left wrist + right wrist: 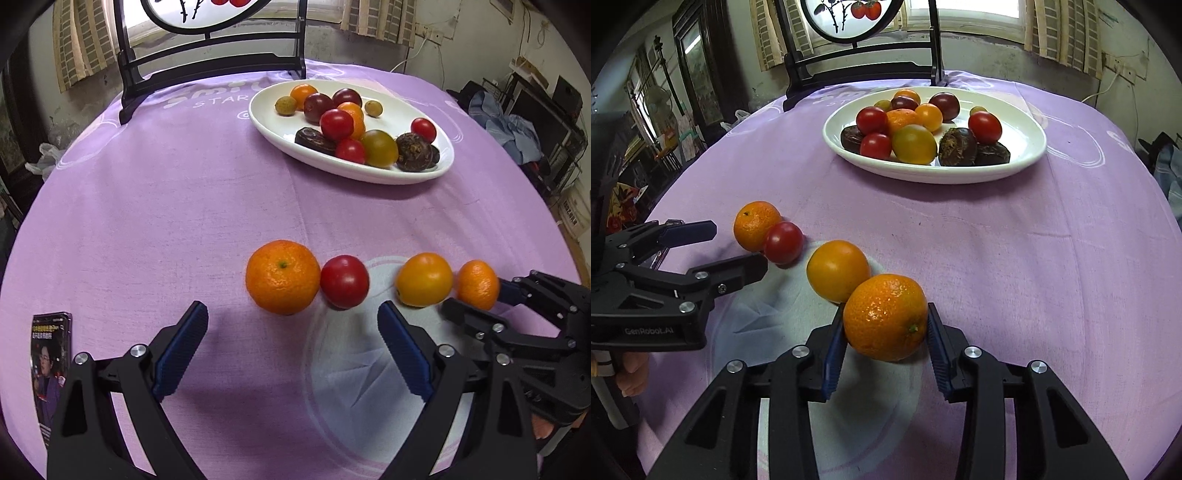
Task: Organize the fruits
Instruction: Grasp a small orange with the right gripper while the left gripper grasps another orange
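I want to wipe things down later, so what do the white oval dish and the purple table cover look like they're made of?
The white oval dish looks like glazed ceramic or porcelain: smooth, glossy, with soft highlights along the rim, though melamine can't be ruled out. The purple table cover looks like thin woven fabric: matte, faintly streaked, creased, with printed white lettering.

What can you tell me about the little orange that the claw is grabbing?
The small orange is a round mandarin with bumpy, shiny orange peel and a tiny green stem nub low on its right side. It sits between the blue ribbed pads of the right claw, which press on both its sides. Below it lies the purple tablecloth; whether it rests on the cloth is unclear. A smooth yellow-orange fruit sits right behind it on the left, seemingly touching.
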`<state>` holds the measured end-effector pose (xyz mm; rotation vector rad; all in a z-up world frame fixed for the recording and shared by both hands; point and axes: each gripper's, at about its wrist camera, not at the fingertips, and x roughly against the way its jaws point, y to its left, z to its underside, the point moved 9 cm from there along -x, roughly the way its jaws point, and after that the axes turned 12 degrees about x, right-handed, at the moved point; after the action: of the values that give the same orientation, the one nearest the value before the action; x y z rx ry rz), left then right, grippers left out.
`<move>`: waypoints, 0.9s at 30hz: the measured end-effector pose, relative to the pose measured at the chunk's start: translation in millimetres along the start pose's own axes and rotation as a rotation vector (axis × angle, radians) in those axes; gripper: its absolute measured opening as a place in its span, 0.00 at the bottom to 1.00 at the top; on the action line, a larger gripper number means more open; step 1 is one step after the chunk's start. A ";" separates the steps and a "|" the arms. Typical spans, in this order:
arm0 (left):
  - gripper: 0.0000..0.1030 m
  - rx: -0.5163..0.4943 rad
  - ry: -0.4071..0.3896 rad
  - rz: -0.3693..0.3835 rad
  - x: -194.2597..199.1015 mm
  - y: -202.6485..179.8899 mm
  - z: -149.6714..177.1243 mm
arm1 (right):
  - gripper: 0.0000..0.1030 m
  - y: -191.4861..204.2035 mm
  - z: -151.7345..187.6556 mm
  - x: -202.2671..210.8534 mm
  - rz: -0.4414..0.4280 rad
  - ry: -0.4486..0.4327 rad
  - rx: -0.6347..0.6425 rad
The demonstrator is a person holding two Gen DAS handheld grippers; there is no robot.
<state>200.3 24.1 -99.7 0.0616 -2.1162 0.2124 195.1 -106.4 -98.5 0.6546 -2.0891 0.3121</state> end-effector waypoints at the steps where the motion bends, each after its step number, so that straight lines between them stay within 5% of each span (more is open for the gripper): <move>1: 0.88 -0.005 -0.001 -0.009 -0.4 1.9 0.2 | 0.40 0.0 0.2 0.7 -0.002 -0.001 -0.002; 20: 0.84 -0.033 -0.059 -0.108 -23.1 22.5 -10.0 | 0.40 -0.9 1.1 9.0 -0.016 -0.032 -0.012; 23: 0.71 -0.047 -0.082 -0.082 -22.8 16.6 -12.3 | 0.40 -1.2 0.8 9.9 -0.012 -0.037 -0.014; 27: 0.42 -0.078 -0.080 -0.006 -21.2 1.4 -8.8 | 0.40 -1.8 1.9 13.0 -0.002 -0.046 -0.017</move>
<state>218.7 26.2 -113.3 0.0312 -2.2018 0.1257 188.9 -113.1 -88.9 0.6594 -2.1330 0.2803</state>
